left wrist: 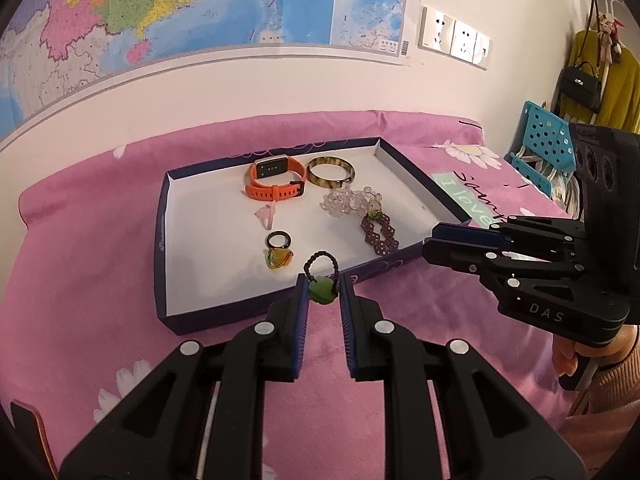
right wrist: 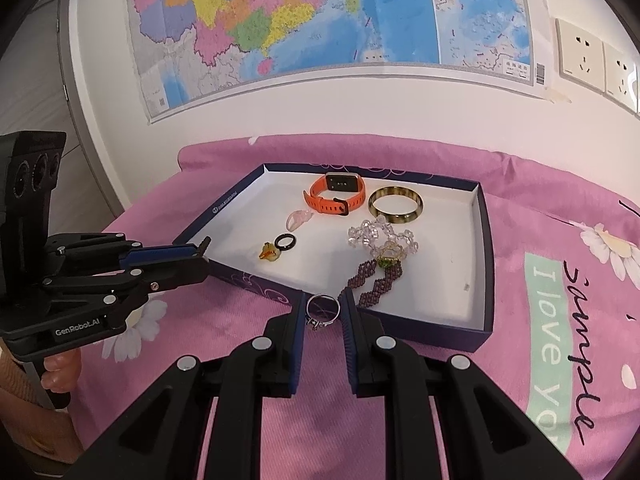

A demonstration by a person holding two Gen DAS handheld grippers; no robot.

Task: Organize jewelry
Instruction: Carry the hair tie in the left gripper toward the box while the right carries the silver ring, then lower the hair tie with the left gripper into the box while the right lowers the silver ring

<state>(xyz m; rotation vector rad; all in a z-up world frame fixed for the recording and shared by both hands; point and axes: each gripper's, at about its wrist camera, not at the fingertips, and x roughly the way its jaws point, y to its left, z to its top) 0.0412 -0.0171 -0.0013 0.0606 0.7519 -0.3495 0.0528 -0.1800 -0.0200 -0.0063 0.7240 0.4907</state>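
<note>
A shallow dark-blue box lid (left wrist: 160, 248) (right wrist: 486, 280) with a white floor lies on the pink bedspread. In it sit an orange watch (left wrist: 276, 178) (right wrist: 336, 196), a tortoiseshell bangle (left wrist: 330, 172) (right wrist: 395, 204), a clear bead bracelet (left wrist: 346, 200) (right wrist: 380, 236), a purple beaded band (left wrist: 380, 234) (right wrist: 376, 280), a pink charm (left wrist: 266, 216), a black ring (left wrist: 279, 239) (right wrist: 287, 242) and an amber pendant (left wrist: 279, 259) (right wrist: 269, 255). My left gripper (left wrist: 324, 292) is shut on a green bead pendant (left wrist: 322, 290) with a dark cord loop, at the lid's near edge. My right gripper (right wrist: 322, 312) is shut on a silver ring (right wrist: 323, 309).
The pink bedspread (right wrist: 560, 360) bears daisy prints and a green text patch. A map (right wrist: 320, 20) and wall sockets (left wrist: 456, 38) lie behind. A blue perforated crate (left wrist: 540, 136) and hanging bags stand far right. A hand (left wrist: 572, 354) holds the right gripper's handle.
</note>
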